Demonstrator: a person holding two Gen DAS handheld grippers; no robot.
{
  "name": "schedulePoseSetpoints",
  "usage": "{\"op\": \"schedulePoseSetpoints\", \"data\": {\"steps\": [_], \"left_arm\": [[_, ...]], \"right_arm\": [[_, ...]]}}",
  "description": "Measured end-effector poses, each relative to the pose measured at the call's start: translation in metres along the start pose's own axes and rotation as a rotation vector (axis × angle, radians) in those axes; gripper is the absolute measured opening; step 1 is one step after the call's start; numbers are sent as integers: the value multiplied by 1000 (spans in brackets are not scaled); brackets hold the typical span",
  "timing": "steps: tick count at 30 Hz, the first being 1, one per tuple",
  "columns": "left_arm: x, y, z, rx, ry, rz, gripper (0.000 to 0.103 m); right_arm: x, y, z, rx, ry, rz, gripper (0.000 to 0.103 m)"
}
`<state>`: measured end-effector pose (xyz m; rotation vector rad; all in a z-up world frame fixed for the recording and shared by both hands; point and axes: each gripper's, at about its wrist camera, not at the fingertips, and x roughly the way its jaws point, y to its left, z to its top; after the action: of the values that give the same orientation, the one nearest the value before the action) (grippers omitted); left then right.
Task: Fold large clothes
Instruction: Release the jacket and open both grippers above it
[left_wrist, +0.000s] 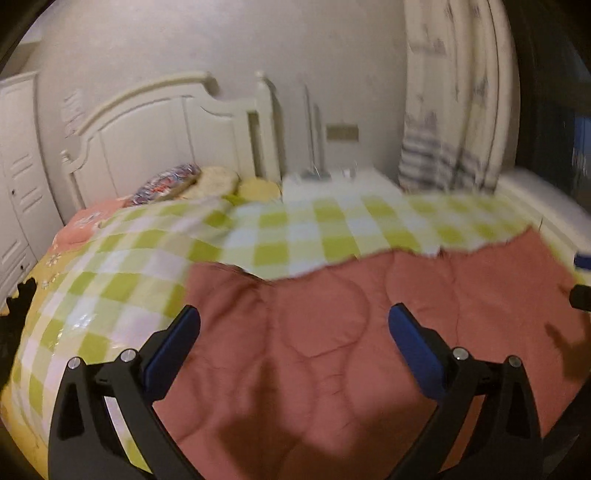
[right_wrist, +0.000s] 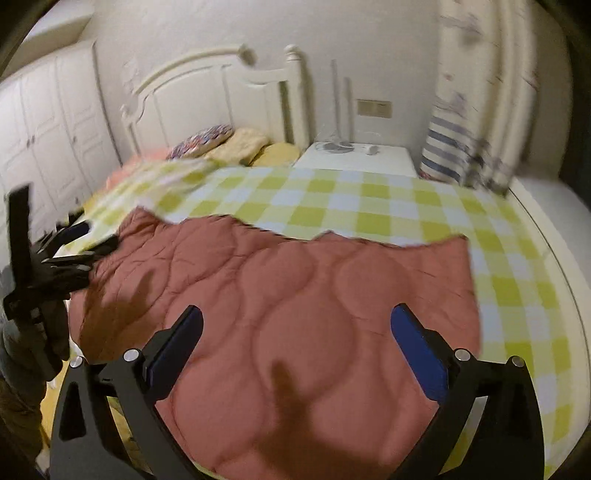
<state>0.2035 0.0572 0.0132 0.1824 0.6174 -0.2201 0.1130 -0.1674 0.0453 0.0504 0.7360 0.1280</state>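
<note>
A large quilt lies spread on the bed, its salmon-pink quilted side (left_wrist: 314, 332) (right_wrist: 295, 288) folded up over its green-and-white checked side (left_wrist: 295, 232) (right_wrist: 351, 199). My left gripper (left_wrist: 293, 317) hangs open above the pink layer, nothing between its blue pads. It also shows, blurred, at the left edge of the right wrist view as the left gripper (right_wrist: 79, 245). My right gripper (right_wrist: 297, 315) is open too, over the pink layer and holding nothing. A small part of the right gripper (left_wrist: 581, 278) peeks in at the right edge of the left wrist view. Both views are motion-blurred.
A cream headboard (right_wrist: 207, 88) stands at the far end with several pillows (right_wrist: 236, 144) against it. A white nightstand (right_wrist: 354, 158) and a striped cushion (right_wrist: 443, 147) by the curtain sit at the back right. White wardrobe doors (right_wrist: 48, 125) line the left side.
</note>
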Motion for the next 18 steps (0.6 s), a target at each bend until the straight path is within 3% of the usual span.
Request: {"op": "schedulePoseSetpoints", "data": {"steps": [4,7,9,18], "left_arm": [[38,-11,-8,-26,90,-26,101],[65,-10,-24,-28,146,-14,101],[69,-8,-29,-42,135,-18,101],[83,-15,-34,-19,164,7,101]], "right_arm": [[35,20,5,-49,24,4,99],[93,15,-15,-66,145,-69,99],[100,6,-24,-56,73,-22,99],[107,8,-25,-51,113,-44,99]]}}
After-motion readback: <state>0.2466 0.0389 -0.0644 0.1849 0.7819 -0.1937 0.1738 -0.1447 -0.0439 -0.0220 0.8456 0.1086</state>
